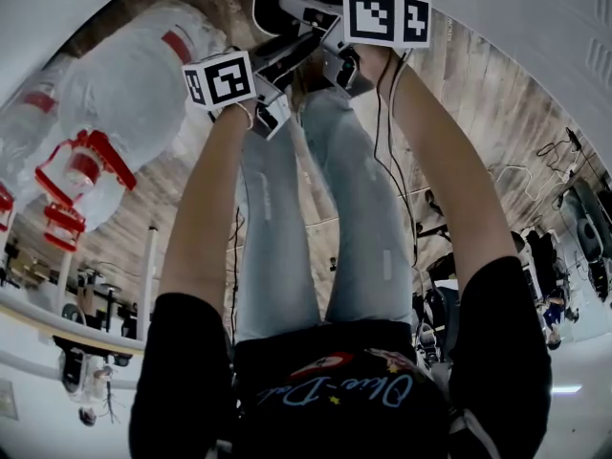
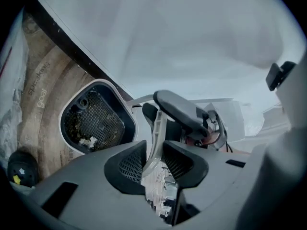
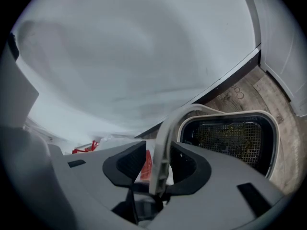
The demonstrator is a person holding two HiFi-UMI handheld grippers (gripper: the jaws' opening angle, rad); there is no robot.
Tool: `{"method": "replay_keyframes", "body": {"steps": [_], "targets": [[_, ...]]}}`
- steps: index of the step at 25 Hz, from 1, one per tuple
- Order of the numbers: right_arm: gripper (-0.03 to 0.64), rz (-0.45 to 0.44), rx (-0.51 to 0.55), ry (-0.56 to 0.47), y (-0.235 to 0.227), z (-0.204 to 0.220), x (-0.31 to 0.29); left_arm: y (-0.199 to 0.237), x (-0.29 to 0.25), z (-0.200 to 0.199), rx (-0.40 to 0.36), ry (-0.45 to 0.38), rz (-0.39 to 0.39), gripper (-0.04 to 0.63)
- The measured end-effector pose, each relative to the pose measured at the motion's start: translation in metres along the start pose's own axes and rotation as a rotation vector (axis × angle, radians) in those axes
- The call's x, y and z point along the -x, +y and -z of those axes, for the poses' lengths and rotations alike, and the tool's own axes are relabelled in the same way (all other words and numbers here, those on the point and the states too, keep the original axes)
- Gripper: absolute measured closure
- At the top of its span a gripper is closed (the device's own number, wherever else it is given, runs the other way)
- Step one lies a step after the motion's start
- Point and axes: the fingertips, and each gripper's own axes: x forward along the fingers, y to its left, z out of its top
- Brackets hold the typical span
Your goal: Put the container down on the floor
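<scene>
Container (image 2: 103,109): mesh bottom, debris bits (image 2: 88,140) scattered inside.

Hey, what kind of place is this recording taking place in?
Probably an indoor lab or workroom rather than a home. It has a wood-plank floor, with plastic-wrapped packs of red-capped bottles lying on it, and loose cables with equipment along the room's edge.

My views are dim, bluish-grey and flatly lit, black at the fisheye-bent corners, with my left gripper (image 2: 154,159) and right gripper (image 3: 157,163) softly blurred up close.
</scene>
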Motion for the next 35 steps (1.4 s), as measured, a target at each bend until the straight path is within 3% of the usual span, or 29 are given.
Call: {"method": "replay_keyframes", "body": {"steps": [4,13,24,35], "targets": [[0.471,0.036,-0.005,0.031,-0.007,0.007,0.000,0.008,0.009,-0.013,-0.011,-0.026,-0.031,0.503],[0.471,0.006,-0.064,0.003,0.001,0.008,0.005,0.020,0.024,-0.022,-0.080,-0.031,-0.128,0.489],[0.471,0.003,-0.100,-0.034,0.008,0.010,0.022,0.038,0.054,-0.030,-0.147,-0.022,-0.307,0.451],[0.472,0.010,-0.103,-0.064,0.023,0.011,0.032,0.034,0.079,-0.022,-0.142,-0.014,-0.328,0.472]]}}
